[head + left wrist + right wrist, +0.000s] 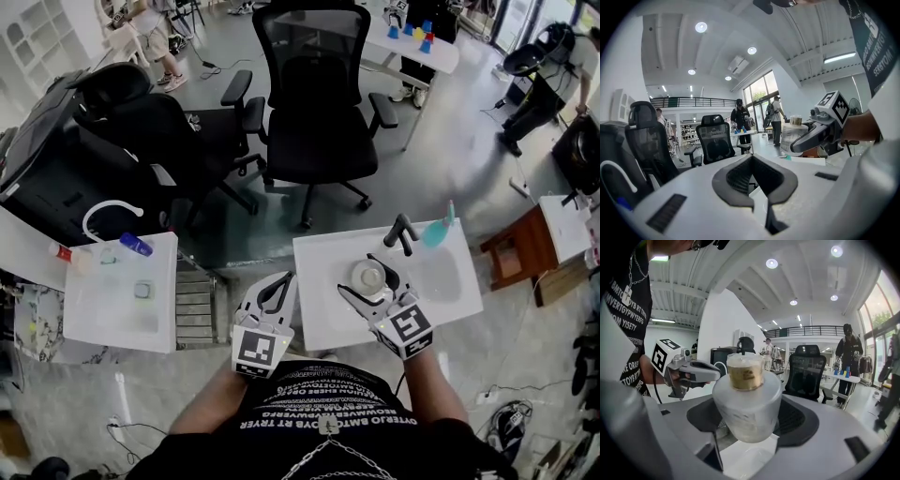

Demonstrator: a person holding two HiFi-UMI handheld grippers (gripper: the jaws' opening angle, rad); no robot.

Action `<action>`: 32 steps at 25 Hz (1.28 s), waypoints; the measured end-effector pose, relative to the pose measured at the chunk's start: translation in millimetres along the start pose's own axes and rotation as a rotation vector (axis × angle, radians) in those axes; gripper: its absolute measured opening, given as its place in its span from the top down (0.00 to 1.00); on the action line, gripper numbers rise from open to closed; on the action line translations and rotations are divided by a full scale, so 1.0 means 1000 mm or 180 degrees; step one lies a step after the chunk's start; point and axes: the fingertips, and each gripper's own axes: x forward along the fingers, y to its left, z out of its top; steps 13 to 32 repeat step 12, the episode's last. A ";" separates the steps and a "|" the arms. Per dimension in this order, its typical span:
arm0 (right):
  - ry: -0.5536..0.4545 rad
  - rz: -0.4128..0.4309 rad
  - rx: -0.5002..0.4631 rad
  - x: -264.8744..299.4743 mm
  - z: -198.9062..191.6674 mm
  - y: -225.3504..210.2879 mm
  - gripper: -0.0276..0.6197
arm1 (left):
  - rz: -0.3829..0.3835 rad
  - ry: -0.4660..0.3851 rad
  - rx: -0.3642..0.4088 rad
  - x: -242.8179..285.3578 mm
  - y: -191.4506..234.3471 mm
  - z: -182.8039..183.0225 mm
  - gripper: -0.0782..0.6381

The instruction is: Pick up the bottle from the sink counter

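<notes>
My right gripper [372, 284] is shut on a clear plastic bottle [367, 277] with a tan neck and a clear cap, and holds it upright above the basin of the right sink counter [323, 300]. In the right gripper view the bottle [746, 401] fills the gap between the dark pads [799, 420] of the right gripper [752, 411]. My left gripper [275, 295] hangs between the two sink units, shut and holding nothing. In the left gripper view its tips [752, 159] meet, and the right gripper [820, 131] with the bottle [792, 137] shows beyond.
A black faucet [401, 231] and a teal bottle [436, 230] stand at the back of the right sink. The left sink [94, 314] carries a white faucet [108, 211], a blue bottle [135, 245] and a red-capped one [61, 251]. Black office chairs [314, 103] stand behind, and a wooden stool [520, 248] at the right.
</notes>
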 end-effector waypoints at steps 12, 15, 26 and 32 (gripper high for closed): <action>-0.0015 -0.0035 0.0009 -0.017 -0.014 -0.012 0.44 | 0.0059 0.0082 0.0127 -0.004 -0.021 0.004 0.89; -0.0015 -0.0035 0.0009 -0.017 -0.014 -0.012 0.44 | 0.0059 0.0082 0.0127 -0.004 -0.021 0.004 0.89; -0.0015 -0.0035 0.0009 -0.017 -0.014 -0.012 0.44 | 0.0059 0.0082 0.0127 -0.004 -0.021 0.004 0.89; -0.0015 -0.0035 0.0009 -0.017 -0.014 -0.012 0.44 | 0.0059 0.0082 0.0127 -0.004 -0.021 0.004 0.89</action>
